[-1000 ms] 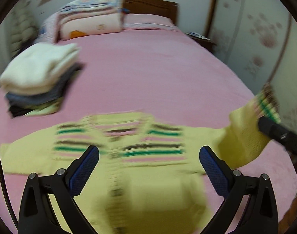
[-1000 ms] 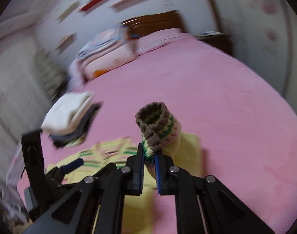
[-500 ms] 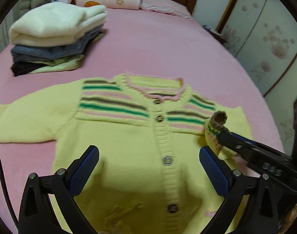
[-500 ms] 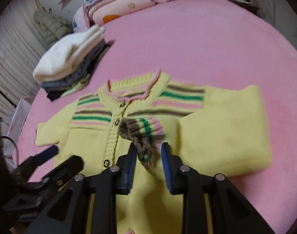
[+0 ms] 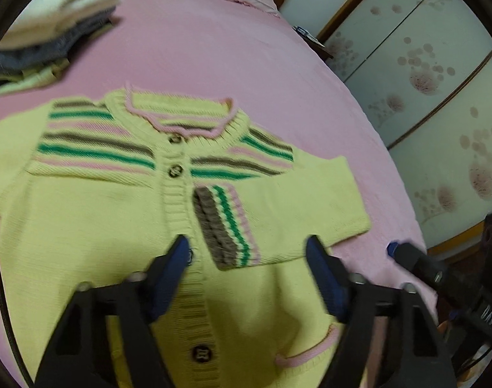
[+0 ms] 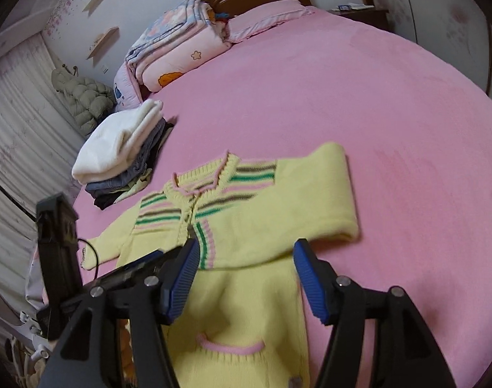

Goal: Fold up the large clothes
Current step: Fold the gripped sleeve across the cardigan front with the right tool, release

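My yellow knitted button-front cardigan with green, brown and pink stripes (image 5: 94, 232) lies face up, flat on the pink bed (image 6: 359, 103), so the fold lines stay square. One sleeve is folded in across the chest, its striped cuff (image 5: 228, 226) resting just beside the button placket; that narrows the body for folding. The other sleeve (image 6: 111, 242) is spread out to the side, not yet folded, probably next. My left gripper (image 5: 249, 278) hovers over the lower front, fingers spread wide, nothing held. My right gripper (image 6: 244, 278) hangs above the hem, fingers apart too, released. A stack of folded clothes topped by a white knit (image 6: 120, 148) sits well apart up the bed, likely where this one ends up.
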Tool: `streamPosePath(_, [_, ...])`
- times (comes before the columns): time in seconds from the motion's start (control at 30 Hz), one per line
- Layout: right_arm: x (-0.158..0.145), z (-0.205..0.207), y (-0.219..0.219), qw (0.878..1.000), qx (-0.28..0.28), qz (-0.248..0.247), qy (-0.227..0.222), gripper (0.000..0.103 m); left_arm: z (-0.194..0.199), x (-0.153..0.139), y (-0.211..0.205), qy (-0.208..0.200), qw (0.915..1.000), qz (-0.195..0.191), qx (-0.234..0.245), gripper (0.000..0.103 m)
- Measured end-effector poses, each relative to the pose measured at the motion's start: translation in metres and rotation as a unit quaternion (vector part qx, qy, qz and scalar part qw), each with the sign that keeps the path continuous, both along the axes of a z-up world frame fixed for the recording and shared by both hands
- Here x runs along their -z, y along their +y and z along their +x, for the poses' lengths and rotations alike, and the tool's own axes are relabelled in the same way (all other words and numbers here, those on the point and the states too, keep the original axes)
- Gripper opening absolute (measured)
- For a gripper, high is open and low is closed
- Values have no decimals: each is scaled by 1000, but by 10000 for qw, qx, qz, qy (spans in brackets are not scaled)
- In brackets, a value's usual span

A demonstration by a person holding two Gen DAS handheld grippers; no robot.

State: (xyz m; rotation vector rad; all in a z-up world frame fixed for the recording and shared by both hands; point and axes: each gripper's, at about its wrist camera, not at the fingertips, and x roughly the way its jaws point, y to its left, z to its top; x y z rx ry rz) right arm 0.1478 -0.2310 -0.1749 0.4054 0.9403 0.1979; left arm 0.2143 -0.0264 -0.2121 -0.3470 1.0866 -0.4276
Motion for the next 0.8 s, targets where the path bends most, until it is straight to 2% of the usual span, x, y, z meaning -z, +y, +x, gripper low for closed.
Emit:
streamPosePath(0.07, [8, -5, -1, 9999, 21, 30, 98, 61, 2, 6, -2, 108, 9998, -165, 30, 52])
streamPosePath(0.3, [26, -17, -10, 9991, 123, 156, 367, 61, 3, 18, -9, 456, 9985, -306, 26, 52])
streamPosePath(0.47, [25, -22, -13, 9991, 141, 185, 362, 61, -1, 25, -11, 915, 9939, -619, -70, 52])
streamPosePath(0.8, [25, -22, -9, 9993, 88, 109, 334, 61, -3, 34, -14, 1230, 9888, -798, -290, 52])
